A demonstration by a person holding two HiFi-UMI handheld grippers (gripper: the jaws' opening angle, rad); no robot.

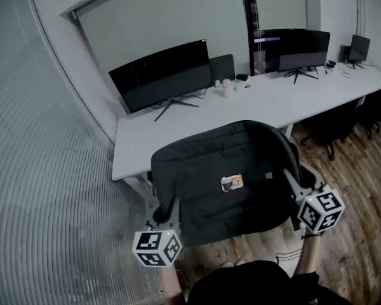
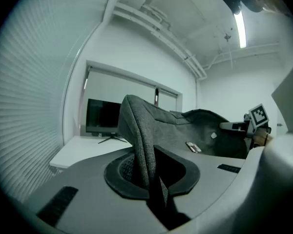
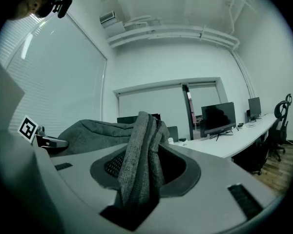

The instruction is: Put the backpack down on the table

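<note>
A dark grey backpack (image 1: 225, 180) with a small tag hangs in the air between both grippers, in front of the near edge of the white table (image 1: 140, 142). My left gripper (image 1: 166, 216) is shut on the backpack's left edge; in the left gripper view a fold of grey fabric (image 2: 139, 140) runs down between the jaws. My right gripper (image 1: 297, 186) is shut on the right edge, with bunched backpack fabric (image 3: 144, 155) pinched in its jaws. The backpack's far end overlaps the table edge in the head view; I cannot tell whether it touches.
On the long white table stand a black monitor (image 1: 162, 75) at the left, a second monitor (image 1: 294, 49) further right and small white items (image 1: 232, 88). Office chairs (image 1: 333, 129) stand on the wooden floor at right. A ribbed wall panel (image 1: 38, 170) is on the left.
</note>
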